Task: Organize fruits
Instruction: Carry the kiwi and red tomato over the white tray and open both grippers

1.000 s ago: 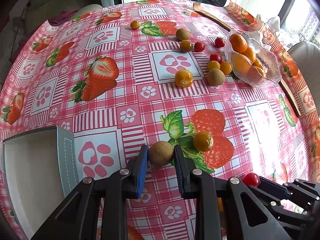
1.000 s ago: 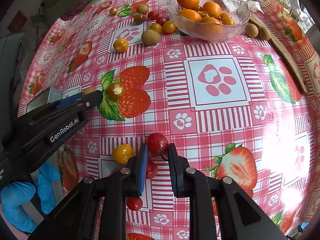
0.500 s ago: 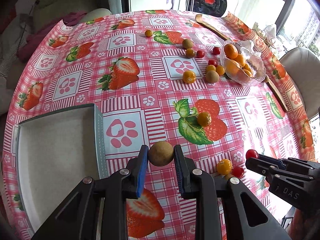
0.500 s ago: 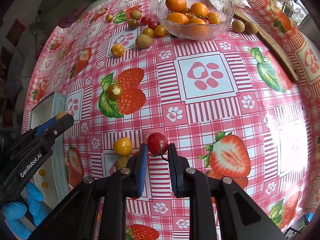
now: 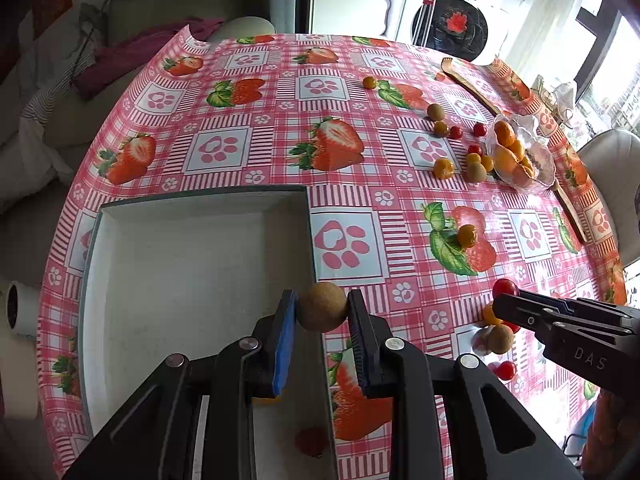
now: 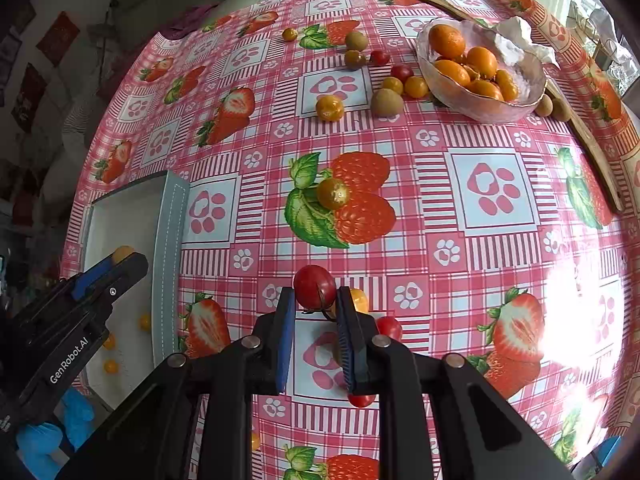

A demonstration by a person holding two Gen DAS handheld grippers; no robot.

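My left gripper is shut on a brown kiwi and holds it above the right rim of the white tray. My right gripper is shut on a red cherry tomato, lifted over the tablecloth; it shows at the right of the left wrist view. The tray also shows in the right wrist view, with small yellow fruits inside. A red tomato lies in the tray's near end. The left gripper appears at the left of the right wrist view.
A glass bowl of oranges stands at the far right. Loose kiwis, yellow tomatoes and red tomatoes are scattered on the strawberry-print tablecloth. A wooden utensil lies behind the bowl. The table edge curves round on all sides.
My left gripper has carried the kiwi left and back, from the bare cloth to over the tray's rim. My right gripper has risen with the red tomato.
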